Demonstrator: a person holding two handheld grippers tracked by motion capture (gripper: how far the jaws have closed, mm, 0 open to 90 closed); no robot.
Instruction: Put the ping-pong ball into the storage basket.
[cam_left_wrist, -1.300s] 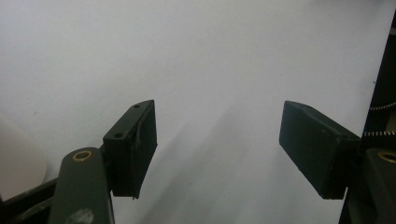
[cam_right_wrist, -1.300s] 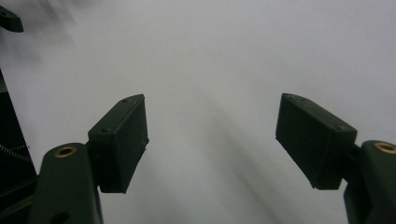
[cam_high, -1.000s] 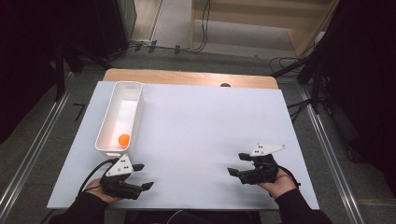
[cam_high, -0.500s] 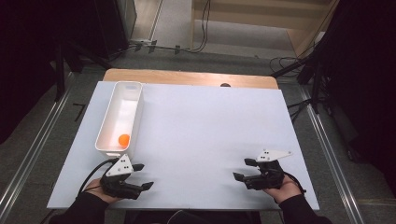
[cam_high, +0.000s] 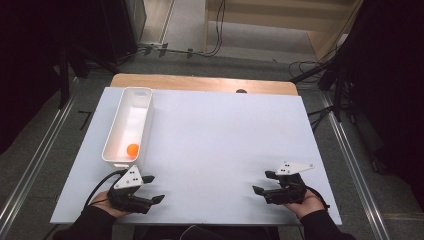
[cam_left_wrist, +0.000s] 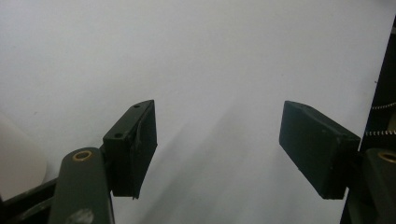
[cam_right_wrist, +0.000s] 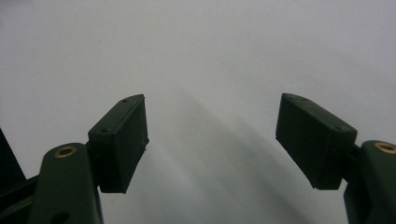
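Nearest to the person, the left gripper (cam_high: 156, 189) rests at the front edge of the white counter (cam_high: 225, 135). Its jaws are released and stand wide apart; in the left gripper view there is only bare counter between them (cam_left_wrist: 217, 140). The right gripper (cam_high: 261, 183) lies at the front right of the counter, also with its jaws spread and nothing between them, as the right gripper view shows (cam_right_wrist: 210, 140).

A little farther, just beyond the left gripper, begins the white bin (cam_high: 145, 120), a long narrow tray that runs away from the person along the left side of the counter. The orange ball (cam_high: 132, 149) lies inside it, on the bottom, near the front end wall. It is close to the left gripper and well apart from the right one, which points across the counter toward the left.

I judge that the ball is light, hard and smooth, like a table tennis ball, so it can roll or slip out of a weak grip. The best hold is across its widest middle, from above, with gentle pressure. The bin walls are close around it, so the jaws must go down in line with the long side of the bin.
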